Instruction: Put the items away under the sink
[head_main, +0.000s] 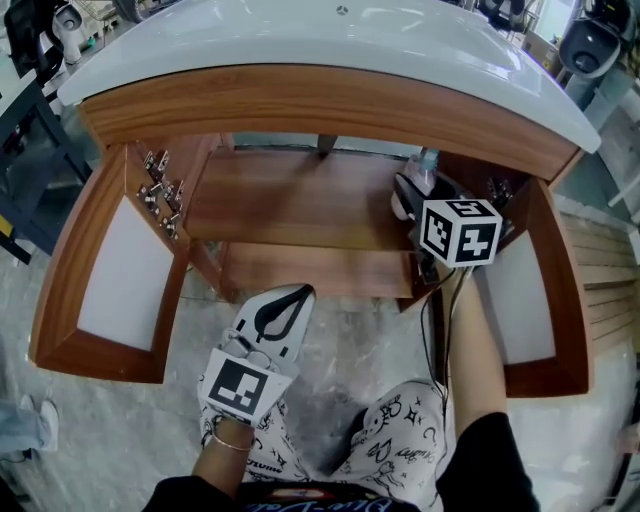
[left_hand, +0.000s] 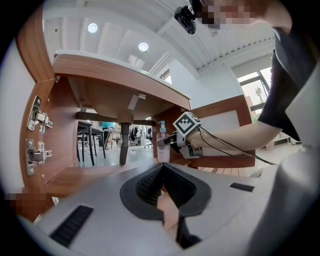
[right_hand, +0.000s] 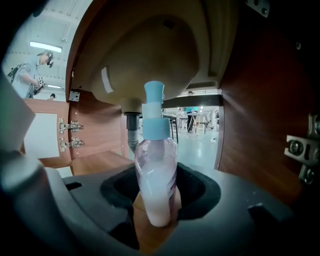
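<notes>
A clear pump bottle (right_hand: 155, 185) with a light blue pump and pale pink liquid stands upright between the jaws of my right gripper (right_hand: 156, 199), which is shut on it. In the head view that gripper (head_main: 410, 195) reaches into the right side of the open wooden cabinet (head_main: 290, 200) under the sink, with the bottle (head_main: 422, 170) just past its tips. The left gripper view shows the bottle (left_hand: 161, 147) low over the cabinet floor near the right wall. My left gripper (head_main: 300, 295) hangs in front of the cabinet, shut and empty, and its tips (left_hand: 162, 167) meet.
Both cabinet doors stand open, the left (head_main: 110, 270) and the right (head_main: 530, 310), with metal hinges (head_main: 160, 190) on the left wall. A grey drain pipe (left_hand: 123, 145) drops from the basin at mid-back. The white sink top (head_main: 320, 40) overhangs. The person's patterned trousers (head_main: 390, 440) are below.
</notes>
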